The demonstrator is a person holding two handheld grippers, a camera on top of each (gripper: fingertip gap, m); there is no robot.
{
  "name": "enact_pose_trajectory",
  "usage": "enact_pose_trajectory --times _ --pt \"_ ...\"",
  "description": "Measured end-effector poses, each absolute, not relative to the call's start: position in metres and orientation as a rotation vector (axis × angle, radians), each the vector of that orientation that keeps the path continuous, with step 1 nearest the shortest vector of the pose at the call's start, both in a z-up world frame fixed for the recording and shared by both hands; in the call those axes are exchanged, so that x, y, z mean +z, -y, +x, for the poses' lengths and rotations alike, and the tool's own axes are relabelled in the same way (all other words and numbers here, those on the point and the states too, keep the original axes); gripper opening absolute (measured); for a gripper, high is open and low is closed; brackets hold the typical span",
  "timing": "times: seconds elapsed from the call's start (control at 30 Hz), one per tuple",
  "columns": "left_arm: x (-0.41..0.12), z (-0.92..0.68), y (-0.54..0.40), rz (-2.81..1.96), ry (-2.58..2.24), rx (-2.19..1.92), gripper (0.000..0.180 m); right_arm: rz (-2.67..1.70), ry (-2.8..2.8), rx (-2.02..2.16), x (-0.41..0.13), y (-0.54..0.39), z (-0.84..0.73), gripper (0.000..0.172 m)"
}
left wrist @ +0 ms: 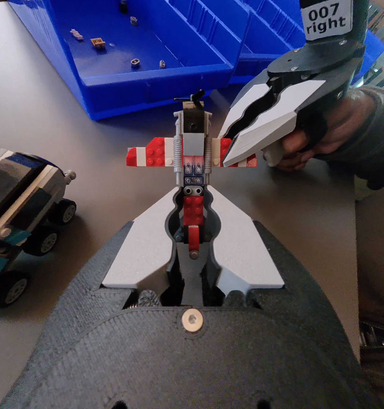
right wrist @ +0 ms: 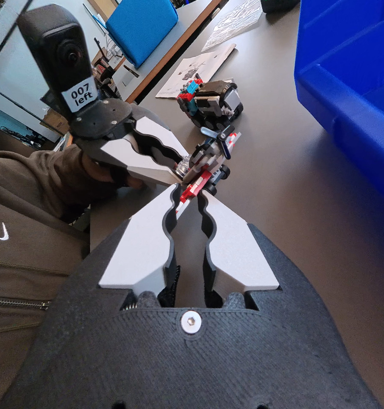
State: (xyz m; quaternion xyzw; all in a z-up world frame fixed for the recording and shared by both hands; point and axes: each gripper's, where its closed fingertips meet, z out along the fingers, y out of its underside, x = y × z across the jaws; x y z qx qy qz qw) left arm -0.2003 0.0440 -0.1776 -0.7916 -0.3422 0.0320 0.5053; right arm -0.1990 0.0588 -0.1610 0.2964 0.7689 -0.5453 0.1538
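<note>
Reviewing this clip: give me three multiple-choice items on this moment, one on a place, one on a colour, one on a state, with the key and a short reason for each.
1. Where does the toy truck stand in the left wrist view?
A. inside the blue bin
B. on the table, left of the toy plane
C. between the right gripper's fingers

2. What colours are the wings of the toy plane?
A. red and white
B. green and yellow
C. all black

3. How is the left gripper engaged?
A. wide open over the bare table
B. shut on a paper booklet
C. closed on the plane's red tail section

Key: 1 B, the truck sits on the grey table at the left edge; 2 A, both wings show red and white bricks; 3 C, the red body lies between its fingers, and the right gripper holds one wing.
</note>
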Motion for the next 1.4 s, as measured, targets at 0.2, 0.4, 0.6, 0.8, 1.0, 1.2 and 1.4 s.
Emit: enact_pose_trajectory --times 0.2,0.4,0.6,0.8,1.0,1.2,1.4 --pt "-0.176 -0.200 -0.043 -1.869 0.856 -0.001 0.018 0.843 -2.209 -1.562 -0.161 -0.059 -0.199 0.016" --pt "-0.175 -0.200 -0.044 -1.846 0.872 -0.047 0.018 0.830 -2.223 -1.557 -0.162 -0.060 -0.199 0.016" --pt "-0.175 -0.200 -0.044 -1.823 0.890 -0.084 0.019 0.825 -2.223 -1.557 -0.162 -0.060 -0.199 0.016" --pt "-0.174 -0.200 -0.044 -1.806 0.897 -0.118 0.019 0.814 -2.235 -1.554 -0.162 -0.061 -0.199 0.017" --pt "-0.173 -0.200 -0.044 -1.782 0.910 -0.157 0.019 0.805 -2.241 -1.556 -0.162 -0.061 -0.199 0.016" --pt "-0.169 -0.201 -0.043 -1.744 0.920 -0.204 0.018 0.822 -2.275 -1.548 -0.165 -0.064 -0.202 0.012" --pt "-0.167 -0.201 -0.042 -1.718 0.927 -0.247 0.018 0.842 -2.281 -1.537 -0.167 -0.068 -0.207 0.010"
